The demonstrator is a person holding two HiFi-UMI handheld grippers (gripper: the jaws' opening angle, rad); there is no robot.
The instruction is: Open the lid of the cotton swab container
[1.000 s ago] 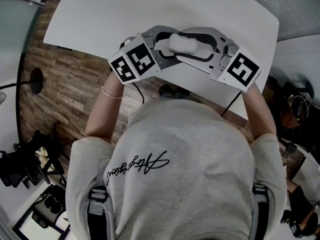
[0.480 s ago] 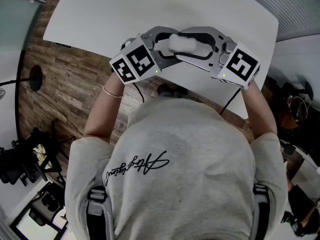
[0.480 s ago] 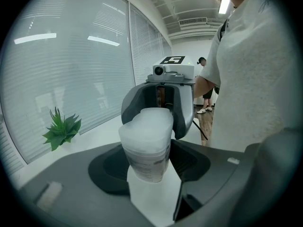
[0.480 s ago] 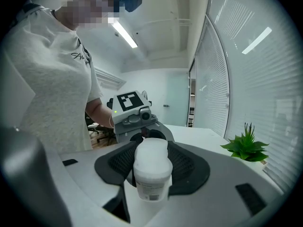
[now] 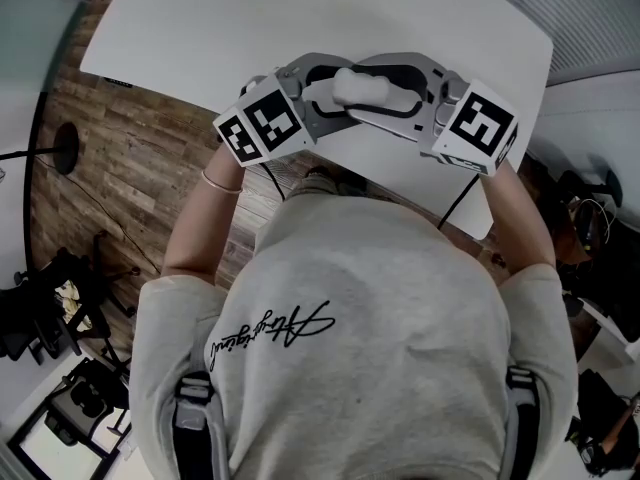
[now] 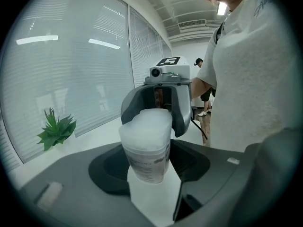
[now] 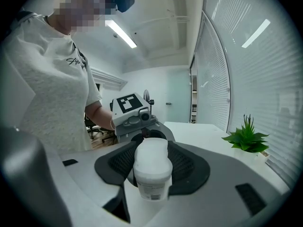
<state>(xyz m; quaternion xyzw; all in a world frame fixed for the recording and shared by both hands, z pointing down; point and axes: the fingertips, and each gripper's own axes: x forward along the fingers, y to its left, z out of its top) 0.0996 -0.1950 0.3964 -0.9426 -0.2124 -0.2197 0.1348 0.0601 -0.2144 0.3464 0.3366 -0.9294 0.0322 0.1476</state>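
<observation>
Container of cotton swabs, the cotton swab container, upright and white, caught between two hand-held tools facing each other over the near part of a white desk. Left tool clenched on it from one side, jaws closed against the labelled body. Right tool clamped on it from the opposite side, jaws flanking the frosted upper end in the left gripper view. Lid down on the body, not raised. Container midway between the marker cubes of the two tools, both sets of jaw tips overlapping around it. Contact between base and desk: not discernible in any view.

Off to the far side of both tools, small green plant on the desk, close to slatted window blinds. Behind the tools, person in pale grey T-shirt with script lettering, bracelet on the wrist behind the left tool, forearms stretched forward to each handle. Wood-plank floor outward of the left tool, beyond the desk edge.
</observation>
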